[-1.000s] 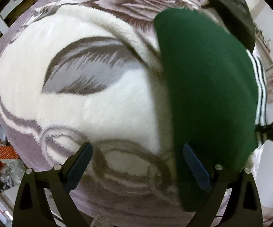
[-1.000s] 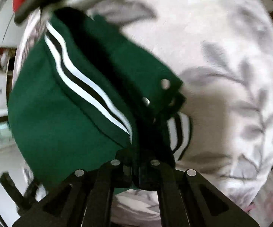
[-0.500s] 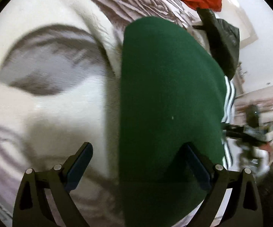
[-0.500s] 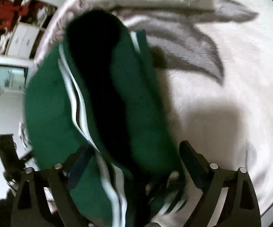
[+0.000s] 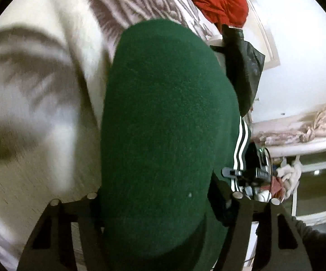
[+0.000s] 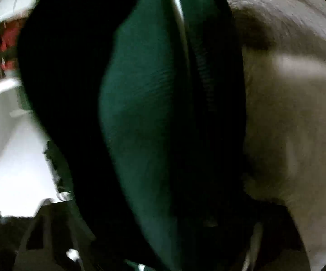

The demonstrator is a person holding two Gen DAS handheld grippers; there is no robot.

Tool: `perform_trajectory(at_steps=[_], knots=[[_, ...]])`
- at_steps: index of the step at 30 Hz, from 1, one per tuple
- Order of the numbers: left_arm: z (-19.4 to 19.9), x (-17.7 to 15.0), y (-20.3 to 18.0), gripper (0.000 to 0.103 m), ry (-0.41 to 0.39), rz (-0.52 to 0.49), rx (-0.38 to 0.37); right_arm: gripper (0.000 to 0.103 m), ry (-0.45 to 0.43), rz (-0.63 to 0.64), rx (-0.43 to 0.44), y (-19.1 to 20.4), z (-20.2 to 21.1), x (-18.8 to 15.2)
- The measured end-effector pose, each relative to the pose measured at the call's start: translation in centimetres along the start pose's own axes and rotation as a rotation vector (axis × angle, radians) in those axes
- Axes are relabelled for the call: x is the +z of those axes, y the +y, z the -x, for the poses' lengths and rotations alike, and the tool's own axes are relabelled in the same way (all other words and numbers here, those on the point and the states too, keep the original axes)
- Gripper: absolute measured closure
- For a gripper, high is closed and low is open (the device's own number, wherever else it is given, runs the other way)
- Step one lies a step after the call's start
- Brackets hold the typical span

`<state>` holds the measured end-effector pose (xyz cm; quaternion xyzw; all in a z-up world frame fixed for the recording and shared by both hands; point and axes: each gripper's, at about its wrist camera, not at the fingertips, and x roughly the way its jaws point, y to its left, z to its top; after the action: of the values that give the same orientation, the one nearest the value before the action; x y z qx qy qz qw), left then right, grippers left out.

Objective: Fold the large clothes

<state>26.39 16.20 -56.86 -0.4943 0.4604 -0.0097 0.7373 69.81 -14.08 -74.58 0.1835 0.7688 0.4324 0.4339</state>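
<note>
A folded dark green jacket (image 5: 163, 124) with white and black striped trim (image 5: 239, 144) lies on a white and mauve floral blanket (image 5: 38, 90). My left gripper (image 5: 158, 201) has its jaws wide apart on either side of the jacket's near end, with the fabric between them. In the right wrist view the green jacket (image 6: 140, 113) fills the frame, dark and blurred. My right gripper (image 6: 145, 244) is pushed close against the folds; its fingers are in shadow and spread apart at the bottom corners. The right gripper also shows in the left wrist view (image 5: 246, 174) at the jacket's far side.
A red garment (image 5: 219, 0) and a black garment (image 5: 244, 67) lie at the far edge of the blanket. A white bed frame with patterned bedding (image 5: 310, 131) stands at the right. The blanket (image 6: 287, 113) extends right of the jacket.
Both grippers have moved in onto the jacket. The right gripper, shut on its hem a second ago, has opened. The left gripper's jaws now straddle the jacket's end.
</note>
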Motion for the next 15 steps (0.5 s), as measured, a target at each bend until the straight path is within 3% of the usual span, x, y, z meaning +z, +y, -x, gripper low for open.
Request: perform_trajectory(at_steps=[1, 3, 5, 6, 8, 9, 11, 15], knots=[[0.2, 1.0, -0.6, 0.039, 0.015, -0.036, 0.014, 0.051, -0.024, -0.022, 0.027, 0.3, 0.1, -0.9], [-0.1, 2.9, -1.6, 0.039, 0.055, -0.103, 0.025, 0.057, -0.081, -0.100, 0.108, 0.9, 0.2, -3.3], [-0.7, 4.2, -2.2, 0.039, 0.122, -0.157, 0.010, 0.057, -0.151, -0.204, 0.204, 0.7, 0.0, -6.2], [-1.5, 4.7, -2.1, 0.039, 0.177, -0.183, 0.000, 0.057, -0.183, -0.236, 0.210, 0.4, -0.2, -7.4], [-3.7, 5.4, -1.3, 0.033, 0.271, -0.215, 0.015, 0.047, -0.244, -0.228, 0.104, -0.4, -0.7, -9.0], [-4.2, 5.5, -0.7, 0.024, 0.291, -0.208, 0.017, 0.036, -0.253, -0.235, 0.078, -0.9, -1.0, -9.2], [-5.5, 6.0, 0.1, 0.019, 0.322, -0.160, -0.035, 0.017, -0.273, -0.215, 0.035, -2.1, -1.9, -9.2], [-6.0, 6.5, 0.0, 0.020, 0.304, -0.157, -0.067, 0.009, -0.274, -0.198, 0.070, -3.1, -3.7, -8.5]])
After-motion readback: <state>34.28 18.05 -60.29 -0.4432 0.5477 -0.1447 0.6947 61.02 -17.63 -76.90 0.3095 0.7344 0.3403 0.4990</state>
